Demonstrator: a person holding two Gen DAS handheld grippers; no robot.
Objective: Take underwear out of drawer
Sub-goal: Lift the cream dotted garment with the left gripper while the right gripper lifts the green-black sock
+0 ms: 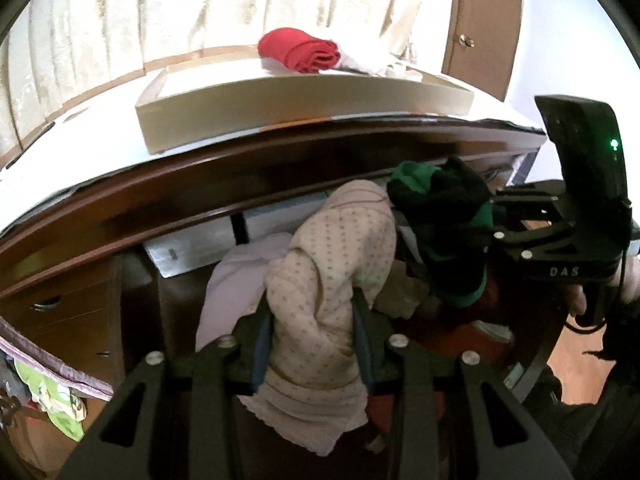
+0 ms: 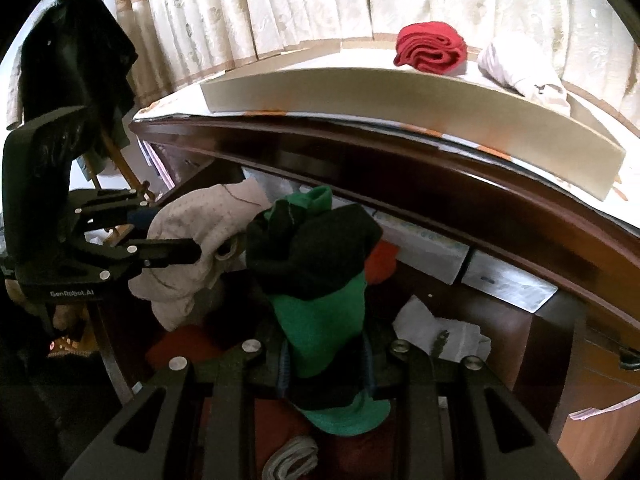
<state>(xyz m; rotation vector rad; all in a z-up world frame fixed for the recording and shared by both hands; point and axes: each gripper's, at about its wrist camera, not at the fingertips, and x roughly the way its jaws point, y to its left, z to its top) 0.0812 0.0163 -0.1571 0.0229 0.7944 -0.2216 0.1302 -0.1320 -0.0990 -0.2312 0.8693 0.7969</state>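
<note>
My left gripper point(image 1: 314, 312) is shut on a pale pink dotted underwear point(image 1: 336, 264), bunched and held above the open dark wooden drawer point(image 1: 136, 280). My right gripper point(image 2: 326, 344) is shut on a green and black underwear point(image 2: 316, 280), also lifted over the drawer point(image 2: 516, 320). Each gripper shows in the other's view: the right gripper point(image 1: 476, 228) holds its green bundle point(image 1: 444, 216) just right of the pink one, and the left gripper point(image 2: 160, 232) clamps the pink cloth point(image 2: 200, 236) at the left. More clothes lie in the drawer below, red and white among them.
On the dresser top stands a shallow beige tray point(image 1: 304, 104) with a rolled red garment point(image 1: 300, 50) and a white one point(image 2: 516, 68). Curtains hang behind. A dark jacket point(image 2: 76, 52) hangs at left. White cloth point(image 2: 440, 332) and red cloth point(image 2: 180, 344) remain in the drawer.
</note>
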